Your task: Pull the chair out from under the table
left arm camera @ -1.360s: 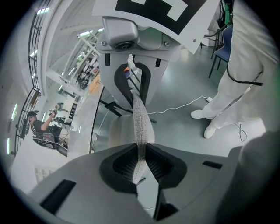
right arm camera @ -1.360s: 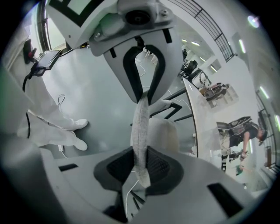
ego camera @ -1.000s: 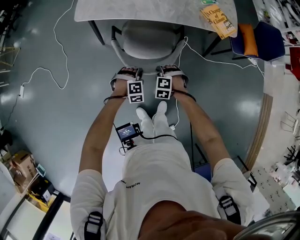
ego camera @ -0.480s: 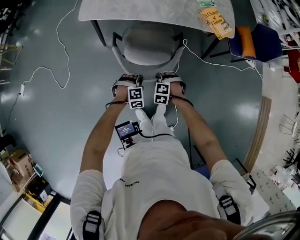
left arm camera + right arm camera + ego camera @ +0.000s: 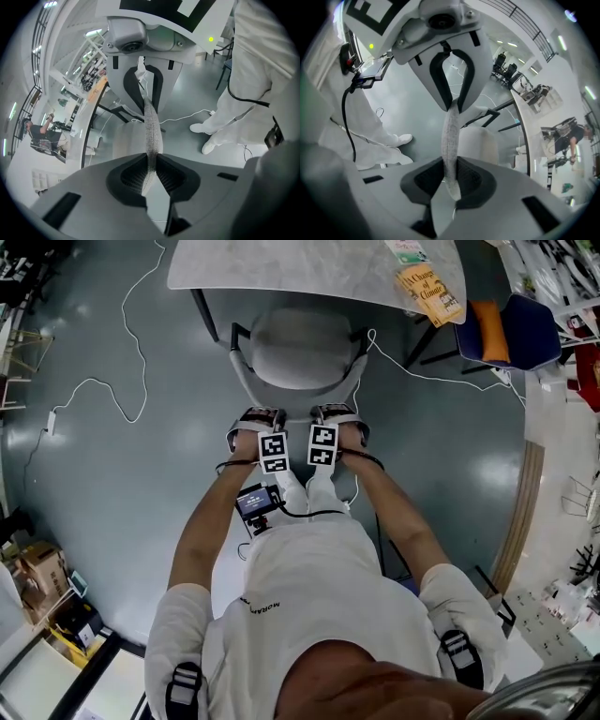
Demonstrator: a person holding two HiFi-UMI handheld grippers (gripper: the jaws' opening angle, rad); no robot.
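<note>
A grey upholstered chair (image 5: 298,345) with a curved backrest stands in front of the marble-topped table (image 5: 281,268), its seat showing clear of the table edge. In the head view my left gripper (image 5: 260,416) and right gripper (image 5: 331,413) sit side by side on the top of the backrest. The left gripper view has my left gripper (image 5: 152,169) shut on the thin fabric edge of the backrest (image 5: 151,124). Likewise my right gripper (image 5: 451,180) is shut on the backrest edge (image 5: 451,133). The jaws themselves are hidden under the marker cubes in the head view.
A yellow book (image 5: 431,292) lies on the table's right end. An orange and blue seat (image 5: 511,329) stands to the right. White cables (image 5: 127,381) trail over the grey floor on both sides. The person's feet (image 5: 309,474) are right behind the chair, and boxes (image 5: 42,577) sit at lower left.
The chair and both grippers have come back toward the person, away from the table. More of the seat now shows beyond the table edge. Both grips are unchanged.
</note>
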